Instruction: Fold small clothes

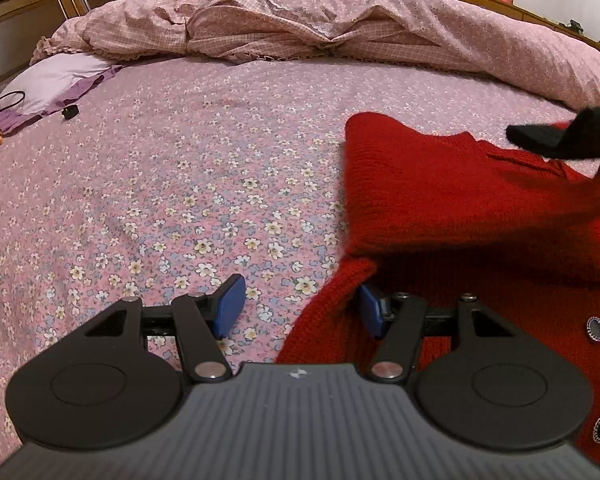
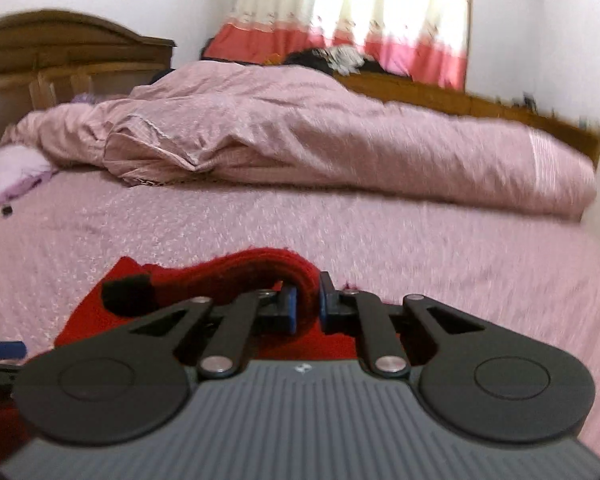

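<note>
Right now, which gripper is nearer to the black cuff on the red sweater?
Right. The right gripper is shut on the red sweater sleeve just beside the black cuff; the left gripper stands open at the sweater's near edge, well short of it.

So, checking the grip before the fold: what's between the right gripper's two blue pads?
A bunched fold of the red knit sweater sits pinched between the right gripper pads, shown in the right wrist view.
</note>
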A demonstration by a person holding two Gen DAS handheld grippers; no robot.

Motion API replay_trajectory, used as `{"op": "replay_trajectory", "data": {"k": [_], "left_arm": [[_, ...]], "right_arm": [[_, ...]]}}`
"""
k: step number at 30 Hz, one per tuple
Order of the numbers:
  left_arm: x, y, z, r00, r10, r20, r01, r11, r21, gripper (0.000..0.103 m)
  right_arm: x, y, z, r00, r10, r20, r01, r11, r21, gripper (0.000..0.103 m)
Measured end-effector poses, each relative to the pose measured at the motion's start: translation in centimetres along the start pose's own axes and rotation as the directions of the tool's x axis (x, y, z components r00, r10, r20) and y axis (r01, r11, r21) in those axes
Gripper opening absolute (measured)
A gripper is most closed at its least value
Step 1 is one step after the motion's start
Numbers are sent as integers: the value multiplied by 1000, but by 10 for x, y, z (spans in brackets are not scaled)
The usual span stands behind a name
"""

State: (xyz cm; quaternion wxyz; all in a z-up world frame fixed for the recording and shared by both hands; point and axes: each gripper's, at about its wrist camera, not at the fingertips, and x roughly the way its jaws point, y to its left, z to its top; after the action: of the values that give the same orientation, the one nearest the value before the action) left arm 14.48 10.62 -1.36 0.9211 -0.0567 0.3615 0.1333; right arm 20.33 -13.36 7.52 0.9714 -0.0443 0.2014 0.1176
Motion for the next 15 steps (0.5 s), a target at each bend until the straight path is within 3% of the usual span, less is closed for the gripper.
{"op": "replay_trajectory", "data": {"k": [3,6,8,15], "left_arm": [[0,1,0,1000,-5,-3,5,1000,-6,65],[0,2,1,1000,-9,-6,9,1000,-8,66],[1,2,1,1000,-7,-6,7,1000,-6,66],[1,-1,1,1000,2,-6,-2,1000,-3,66]], "right_arm": [[17,-23,-18,995,57,-82,-42,983,177,15],[24,-51,-37,986,115,-118,-60,919,389,18],[22,-64,-46,986,129,-109,-62,876,477,36],[6,-86,-61,990,96,-103,-27,845,534,38]]}}
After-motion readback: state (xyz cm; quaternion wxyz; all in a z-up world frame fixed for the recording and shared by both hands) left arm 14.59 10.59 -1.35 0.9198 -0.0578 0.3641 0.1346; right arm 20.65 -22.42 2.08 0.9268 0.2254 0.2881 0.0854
